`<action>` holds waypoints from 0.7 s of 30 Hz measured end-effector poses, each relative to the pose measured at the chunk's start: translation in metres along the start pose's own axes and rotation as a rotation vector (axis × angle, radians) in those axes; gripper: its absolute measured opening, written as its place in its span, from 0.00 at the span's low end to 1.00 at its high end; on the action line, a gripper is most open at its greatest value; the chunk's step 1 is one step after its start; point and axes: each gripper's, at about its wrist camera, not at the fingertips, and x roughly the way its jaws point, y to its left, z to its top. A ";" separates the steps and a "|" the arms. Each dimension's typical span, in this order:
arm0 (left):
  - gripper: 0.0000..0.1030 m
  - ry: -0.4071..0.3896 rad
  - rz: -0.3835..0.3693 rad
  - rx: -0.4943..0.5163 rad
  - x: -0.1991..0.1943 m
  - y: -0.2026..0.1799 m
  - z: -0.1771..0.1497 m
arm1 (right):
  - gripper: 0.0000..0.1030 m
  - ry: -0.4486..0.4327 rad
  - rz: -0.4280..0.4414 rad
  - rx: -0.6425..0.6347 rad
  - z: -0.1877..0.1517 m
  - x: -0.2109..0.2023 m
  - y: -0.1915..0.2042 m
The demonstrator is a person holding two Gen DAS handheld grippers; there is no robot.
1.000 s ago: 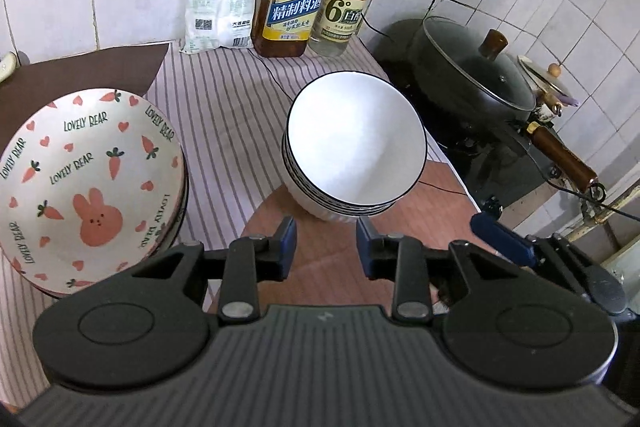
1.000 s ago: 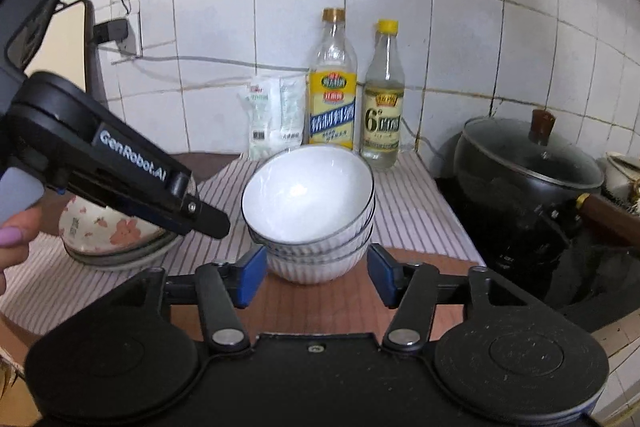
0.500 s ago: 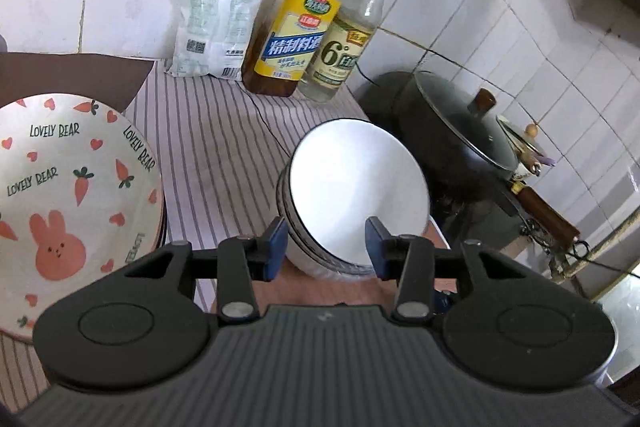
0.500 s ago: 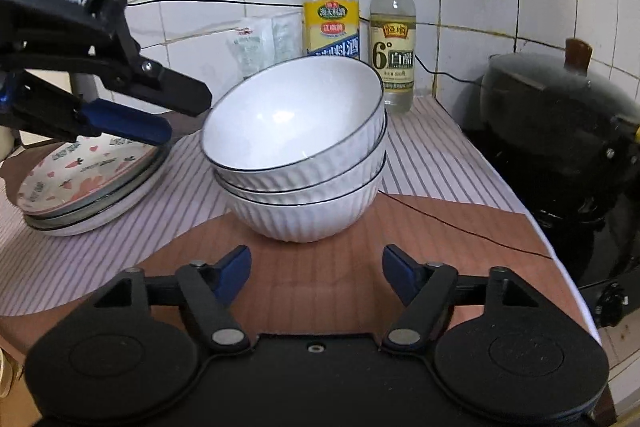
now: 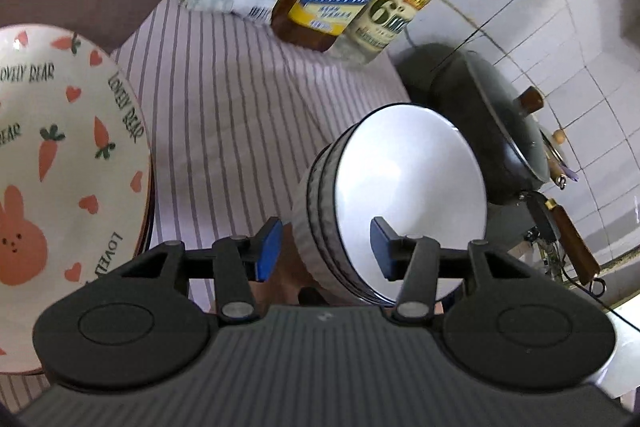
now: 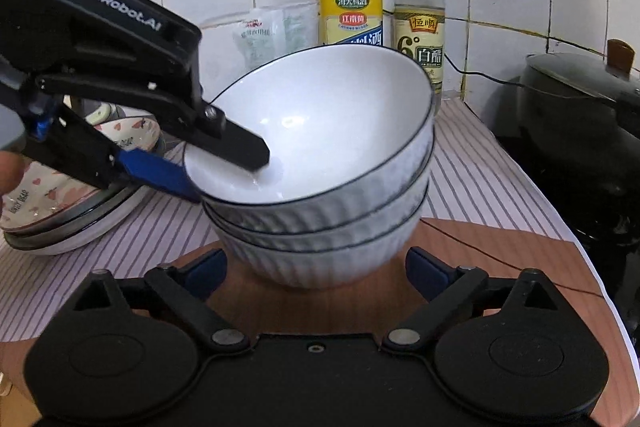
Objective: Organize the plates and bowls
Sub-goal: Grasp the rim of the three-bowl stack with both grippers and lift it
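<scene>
Three white bowls with dark rims [image 6: 328, 227] stand nested on a brown mat. The top bowl [image 5: 412, 187] sits tilted. My left gripper [image 5: 326, 239] straddles its left rim, one finger inside and the blue pad outside, as the right wrist view [image 6: 220, 171] also shows. Its jaws are opening and the pads do not press the rim. My right gripper [image 6: 316, 267] is low at the foot of the stack, a finger on each side of the bottom bowl. Its jaws are opening wide and are not touching the bowl. A stack of rabbit-and-carrot plates [image 5: 60, 147] lies to the left [image 6: 60, 195].
Two bottles [image 6: 350, 7] [image 6: 420, 15] and a packet [image 6: 272, 35] stand against the tiled wall. A lidded dark pot [image 6: 580, 115] sits on the stove to the right. A striped cloth [image 5: 224, 99] covers the counter. A hand [image 6: 8, 167] shows at the left edge.
Both grippers have come down and closer to the white bowls, and both jaws have widened. The left gripper's fingers now sit over the top bowl's rim.
</scene>
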 end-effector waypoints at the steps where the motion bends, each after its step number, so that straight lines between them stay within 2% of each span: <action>1: 0.46 0.003 0.003 -0.003 0.002 0.001 0.001 | 0.95 0.004 0.000 0.000 0.002 0.002 0.000; 11: 0.41 0.032 0.012 -0.006 0.021 0.003 0.008 | 0.99 -0.005 0.025 -0.009 0.008 0.016 -0.004; 14: 0.37 0.031 -0.019 -0.027 0.023 0.006 0.008 | 1.00 -0.002 0.029 -0.010 0.010 0.019 -0.004; 21: 0.36 0.018 -0.012 0.012 0.022 0.002 0.004 | 1.00 -0.015 0.034 -0.017 0.008 0.018 -0.005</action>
